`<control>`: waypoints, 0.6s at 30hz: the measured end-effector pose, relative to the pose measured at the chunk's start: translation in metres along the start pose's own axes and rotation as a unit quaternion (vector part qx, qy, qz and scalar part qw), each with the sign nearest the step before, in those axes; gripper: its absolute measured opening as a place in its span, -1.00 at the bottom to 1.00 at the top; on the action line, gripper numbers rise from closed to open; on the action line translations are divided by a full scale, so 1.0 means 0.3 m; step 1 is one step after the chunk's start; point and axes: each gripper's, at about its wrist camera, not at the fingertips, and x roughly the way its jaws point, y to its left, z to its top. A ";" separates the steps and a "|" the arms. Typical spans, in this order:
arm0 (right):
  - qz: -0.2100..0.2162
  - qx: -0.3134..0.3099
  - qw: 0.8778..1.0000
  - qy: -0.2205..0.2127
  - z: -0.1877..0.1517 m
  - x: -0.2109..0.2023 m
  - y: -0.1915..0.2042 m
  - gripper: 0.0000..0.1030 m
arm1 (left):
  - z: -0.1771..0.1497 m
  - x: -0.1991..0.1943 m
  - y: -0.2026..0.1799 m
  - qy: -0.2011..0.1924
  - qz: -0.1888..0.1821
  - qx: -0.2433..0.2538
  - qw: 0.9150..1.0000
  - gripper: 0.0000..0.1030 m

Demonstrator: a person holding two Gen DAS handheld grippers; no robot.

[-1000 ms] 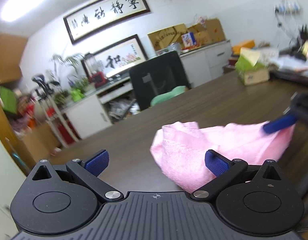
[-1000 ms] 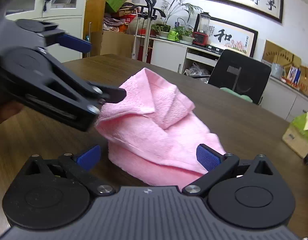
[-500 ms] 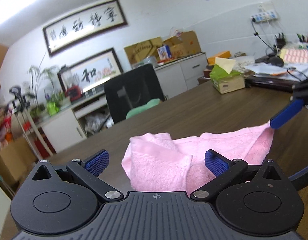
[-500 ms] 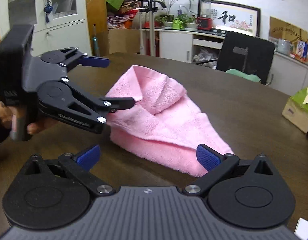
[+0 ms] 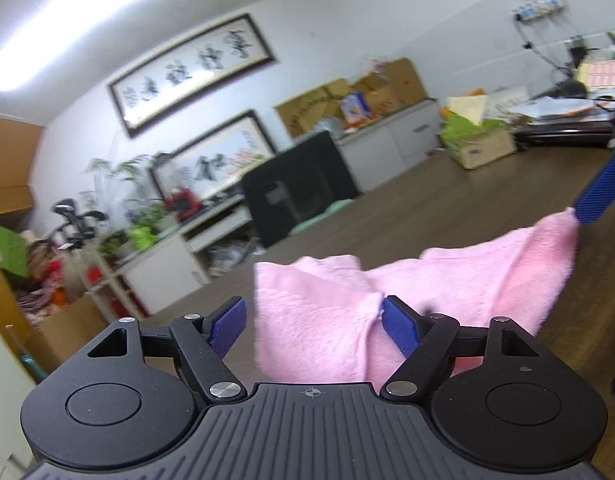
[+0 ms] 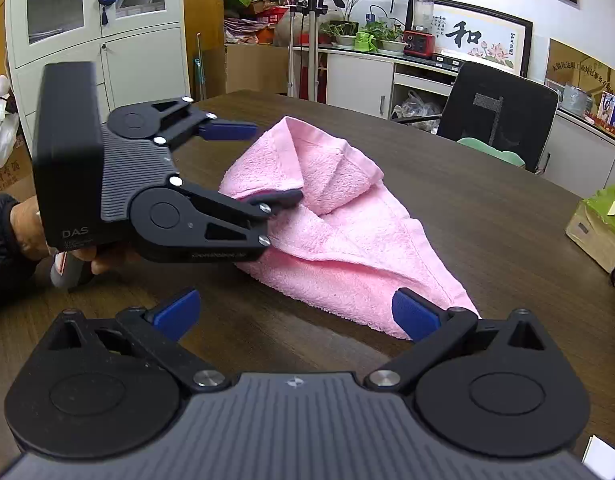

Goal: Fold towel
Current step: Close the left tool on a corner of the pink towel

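Observation:
A pink towel [image 6: 339, 240] lies crumpled and partly doubled over on the dark wooden table [image 6: 467, 200]. My left gripper [image 6: 259, 164] reaches in from the left, level with the towel's thick left end. Its jaws are closing with that end between them. In the left wrist view the towel [image 5: 327, 312] fills the gap of my left gripper [image 5: 313, 328]: the right pad touches a fold, the left pad stands clear. My right gripper [image 6: 295, 314] is open above the table, and the towel's near corner lies by its right finger [image 6: 415, 316].
A person's hand [image 6: 27, 224] holds the left gripper's handle. A black office chair [image 6: 495, 112] stands at the table's far side. A tissue box [image 6: 599, 232] sits on the table at the right. Cabinets and clutter line the walls.
The left gripper has sunk to the towel's left end and its jaws have narrowed around it. The towel has settled flatter on the table. The right gripper stays wide open.

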 end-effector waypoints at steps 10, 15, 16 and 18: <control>-0.009 0.011 1.000 0.004 0.000 0.015 -0.015 0.99 | 0.011 -0.026 -0.054 -0.011 0.027 0.044 0.999 0.39; -0.018 0.021 1.000 0.008 0.000 0.023 -0.031 0.99 | 0.010 -0.004 -0.066 0.003 0.048 0.057 0.997 0.31; -0.020 0.024 0.999 0.009 0.000 0.025 -0.035 0.99 | 0.011 -0.004 -0.071 0.003 0.053 0.061 0.997 0.28; -0.025 0.027 0.999 0.010 -0.001 0.028 -0.042 0.99 | 0.012 -0.003 -0.082 0.005 0.063 0.068 0.996 0.10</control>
